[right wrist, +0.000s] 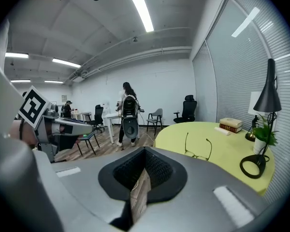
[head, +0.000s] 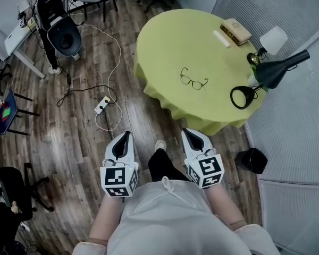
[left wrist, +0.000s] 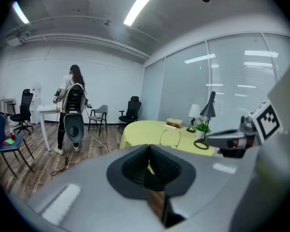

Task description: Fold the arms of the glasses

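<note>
1. The person's torso (head: pixel 165 217) is filling the bottom of the head view. The left gripper (head: pixel 126 134) and the right gripper (head: pixel 185 132) are being held just in front of it, side by side, over the wooden floor.
2. Both grippers are clenched on nothing. In each gripper view the pads are meeting at the tip of the left gripper (left wrist: pixel 148 146) and of the right gripper (right wrist: pixel 144 151), with no object between them.
3. The glasses (head: pixel 193 81) are lying on the round yellow-green tabletop (head: pixel 159 47), well apart from both grippers and ahead of them.
4. Both arms of the glasses (right wrist: pixel 198 146) are standing unfolded. They are pointing away from the person, while the lens front is running roughly crosswise.
5. The glasses are sitting almost straight ahead of the right gripper and off to the right of the left one, so the right gripper is judged the nearer.
6. Neither arm is being touched; folding is not yet under way.
</note>
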`<move>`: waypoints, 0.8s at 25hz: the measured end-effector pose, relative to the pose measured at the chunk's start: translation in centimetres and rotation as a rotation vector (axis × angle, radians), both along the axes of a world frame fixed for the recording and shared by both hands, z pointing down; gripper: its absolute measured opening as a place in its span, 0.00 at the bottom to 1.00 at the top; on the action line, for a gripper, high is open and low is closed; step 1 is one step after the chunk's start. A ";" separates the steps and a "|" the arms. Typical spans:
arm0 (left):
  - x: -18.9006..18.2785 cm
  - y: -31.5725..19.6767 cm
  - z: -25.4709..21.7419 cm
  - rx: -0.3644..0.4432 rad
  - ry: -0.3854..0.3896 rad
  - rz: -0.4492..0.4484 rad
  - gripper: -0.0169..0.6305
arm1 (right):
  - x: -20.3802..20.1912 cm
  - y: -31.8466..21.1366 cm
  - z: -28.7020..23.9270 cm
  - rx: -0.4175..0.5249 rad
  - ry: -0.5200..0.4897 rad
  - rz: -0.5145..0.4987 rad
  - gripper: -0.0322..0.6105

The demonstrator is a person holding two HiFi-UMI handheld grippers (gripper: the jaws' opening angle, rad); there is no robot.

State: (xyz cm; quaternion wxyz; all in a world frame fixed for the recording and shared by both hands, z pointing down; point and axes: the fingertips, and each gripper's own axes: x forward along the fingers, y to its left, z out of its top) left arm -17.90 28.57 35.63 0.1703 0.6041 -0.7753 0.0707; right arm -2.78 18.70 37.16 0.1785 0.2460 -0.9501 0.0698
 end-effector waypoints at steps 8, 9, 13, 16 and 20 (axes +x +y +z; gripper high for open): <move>-1.8 -16.7 0.6 -0.029 0.015 0.063 0.04 | -1.4 -14.6 1.4 -0.029 0.009 0.035 0.05; -1.8 -18.6 0.7 -0.036 0.013 0.077 0.04 | -1.4 -16.2 1.6 -0.034 0.013 0.043 0.05; -1.4 -25.4 1.1 -0.055 0.001 0.153 0.04 | -0.8 -22.4 2.1 -0.048 0.011 0.103 0.05; -1.0 -28.9 1.6 -0.069 -0.006 0.196 0.04 | 0.2 -25.8 2.5 -0.055 0.014 0.150 0.05; -0.4 -31.5 2.9 -0.101 0.008 0.240 0.04 | 2.4 -27.8 3.4 -0.062 0.044 0.217 0.05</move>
